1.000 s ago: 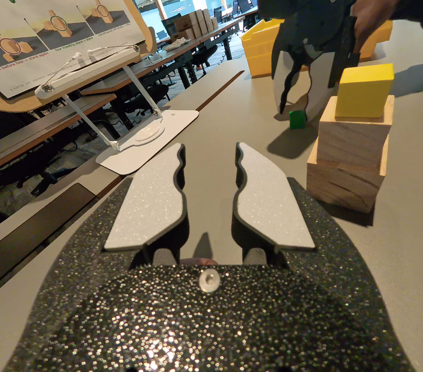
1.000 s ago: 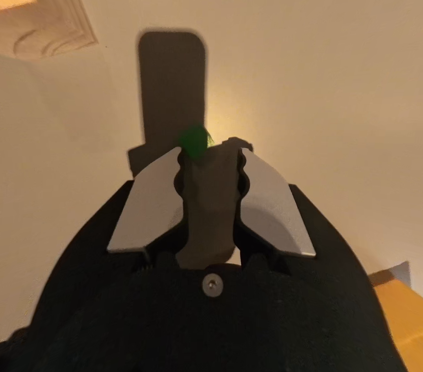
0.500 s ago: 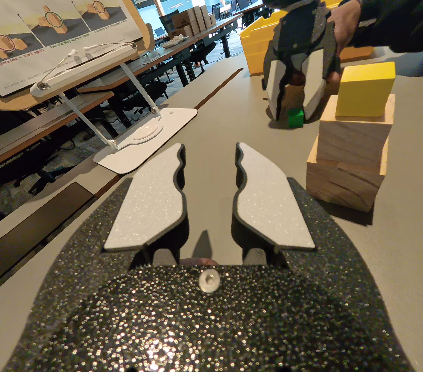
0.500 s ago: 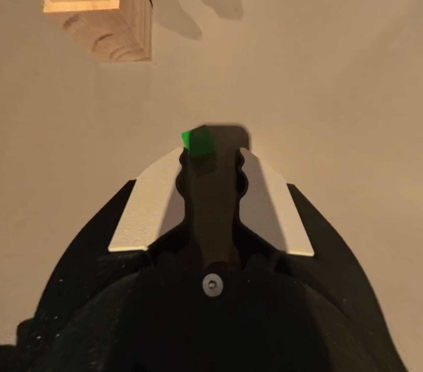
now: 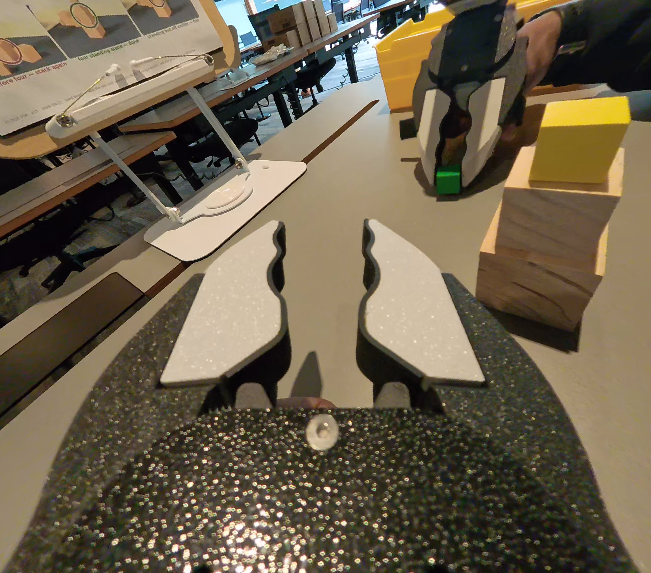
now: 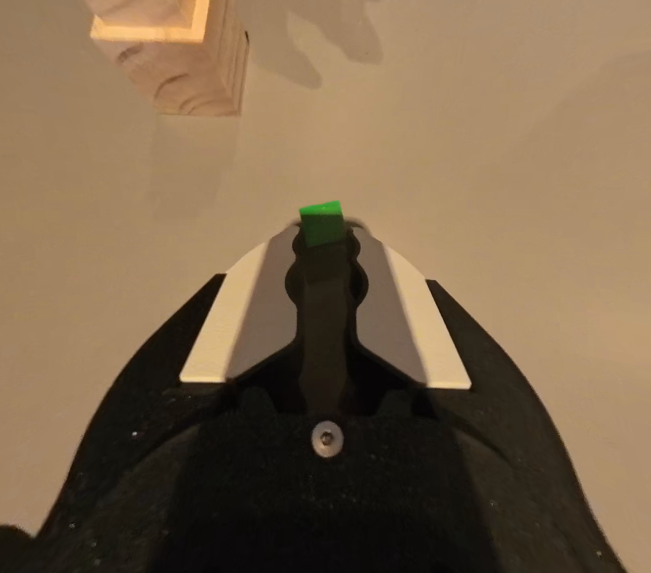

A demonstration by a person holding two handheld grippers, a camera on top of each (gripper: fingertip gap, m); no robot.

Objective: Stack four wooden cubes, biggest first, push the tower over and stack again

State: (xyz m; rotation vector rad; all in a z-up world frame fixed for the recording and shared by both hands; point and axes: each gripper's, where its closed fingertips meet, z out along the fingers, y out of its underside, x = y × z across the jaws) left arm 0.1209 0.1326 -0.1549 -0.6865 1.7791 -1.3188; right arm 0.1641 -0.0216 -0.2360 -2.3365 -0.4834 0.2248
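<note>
A tower of three cubes stands at the right of the left wrist view: a large wooden cube (image 5: 535,288), a medium wooden cube (image 5: 556,221) on it, and a yellow cube (image 5: 581,140) on top. My left gripper (image 5: 322,232) is open and empty, low over the table to the left of the tower. My right gripper (image 6: 323,232) points down and is shut on a small green cube (image 6: 322,226) at the table surface. That cube (image 5: 448,182) sits beyond the tower, to its left. The wooden cubes (image 6: 183,77) show at the upper left of the right wrist view.
A white stand (image 5: 225,204) holding an instruction sheet (image 5: 88,10) is at the left, by the table's left edge (image 5: 105,309). Yellow bins (image 5: 405,70) stand behind the right gripper. A person's hand (image 5: 539,52) holds that gripper.
My right gripper came down over the green cube and its fingers closed on it. The left gripper and the tower have not moved.
</note>
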